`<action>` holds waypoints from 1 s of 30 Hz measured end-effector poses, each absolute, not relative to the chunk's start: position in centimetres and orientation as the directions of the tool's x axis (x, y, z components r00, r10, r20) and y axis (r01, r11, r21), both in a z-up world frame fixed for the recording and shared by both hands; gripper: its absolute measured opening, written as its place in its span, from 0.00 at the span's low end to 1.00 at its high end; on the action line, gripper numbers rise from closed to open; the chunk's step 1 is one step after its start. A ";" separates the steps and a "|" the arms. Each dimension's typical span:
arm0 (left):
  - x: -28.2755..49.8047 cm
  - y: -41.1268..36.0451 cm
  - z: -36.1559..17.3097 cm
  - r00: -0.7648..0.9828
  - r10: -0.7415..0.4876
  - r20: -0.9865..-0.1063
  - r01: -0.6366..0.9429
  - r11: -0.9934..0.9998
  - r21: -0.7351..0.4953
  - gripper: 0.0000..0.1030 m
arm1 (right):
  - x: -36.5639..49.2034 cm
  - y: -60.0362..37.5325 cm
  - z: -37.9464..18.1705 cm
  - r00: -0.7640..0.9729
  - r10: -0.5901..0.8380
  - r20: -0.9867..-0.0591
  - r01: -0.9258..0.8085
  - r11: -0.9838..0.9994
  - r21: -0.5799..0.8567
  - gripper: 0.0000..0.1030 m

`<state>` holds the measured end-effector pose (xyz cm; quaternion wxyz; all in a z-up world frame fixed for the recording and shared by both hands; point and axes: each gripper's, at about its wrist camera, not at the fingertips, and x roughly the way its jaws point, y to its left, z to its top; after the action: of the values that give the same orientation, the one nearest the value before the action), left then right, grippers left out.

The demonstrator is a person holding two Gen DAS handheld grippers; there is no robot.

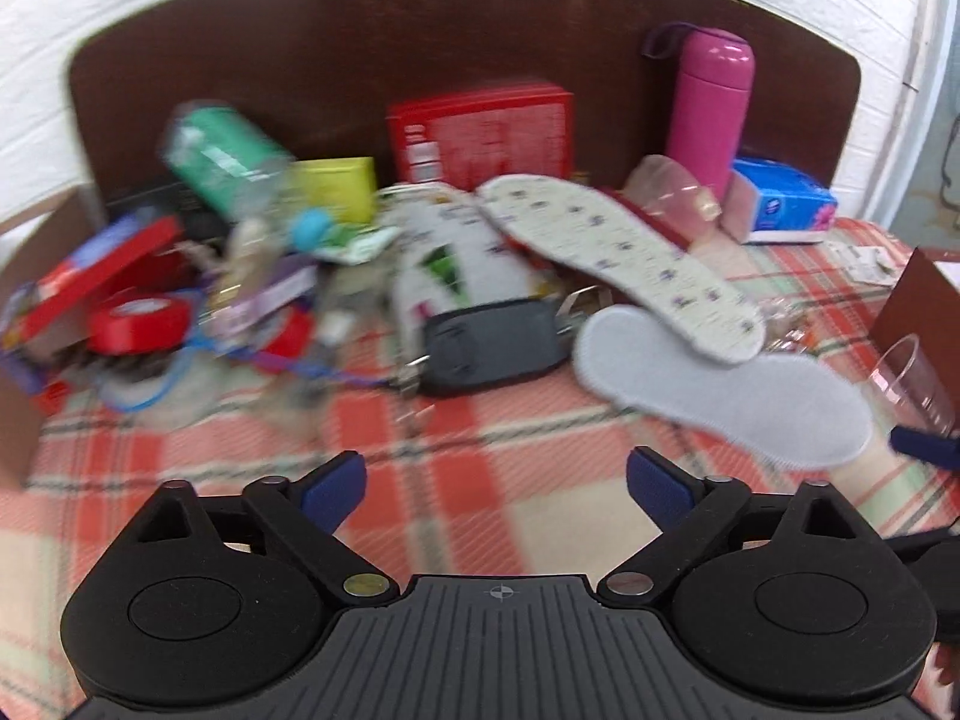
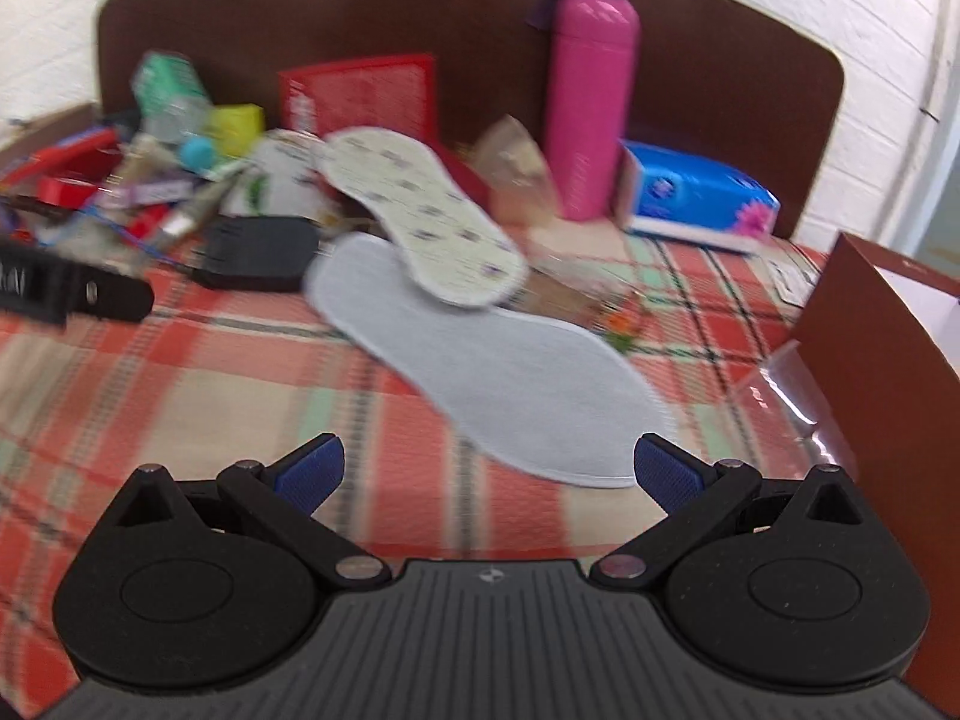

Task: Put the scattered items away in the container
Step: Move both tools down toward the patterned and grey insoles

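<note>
Two insoles lie on the plaid cloth: a grey one (image 1: 726, 387) (image 2: 498, 366) and a patterned one (image 1: 624, 258) (image 2: 420, 204) resting across its far end. A brown cardboard container (image 2: 888, 342) stands at the right; its corner shows in the left wrist view (image 1: 918, 300). A clear plastic cup (image 1: 912, 384) (image 2: 786, 390) lies beside it. My left gripper (image 1: 495, 489) is open and empty, left of the grey insole. My right gripper (image 2: 489, 471) is open and empty, just short of the grey insole's near end. A right fingertip (image 1: 924, 444) shows in the left wrist view.
A clutter pile sits at the back: a black pouch (image 1: 498, 342), red tape roll (image 1: 138, 324), green bottle (image 1: 228, 156), yellow box (image 1: 336, 186), red box (image 1: 480, 132), pink flask (image 1: 708, 108), blue tissue pack (image 1: 780, 198). A dark headboard (image 1: 360, 42) stands behind.
</note>
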<state>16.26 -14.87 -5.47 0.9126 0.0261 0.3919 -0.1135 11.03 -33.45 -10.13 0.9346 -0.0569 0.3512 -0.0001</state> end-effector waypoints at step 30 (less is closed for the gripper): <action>23.6 -20.6 -6.7 0.544 -0.330 -0.772 0.205 0.944 -0.260 0.00 | 9.0 -35.7 -9.8 0.748 0.259 -0.611 -0.199 0.966 0.165 0.19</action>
<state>23.59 -20.59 -6.74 0.8758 -0.0693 0.4526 -0.1527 9.01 -35.74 -9.77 0.9338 0.0448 0.3330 0.1228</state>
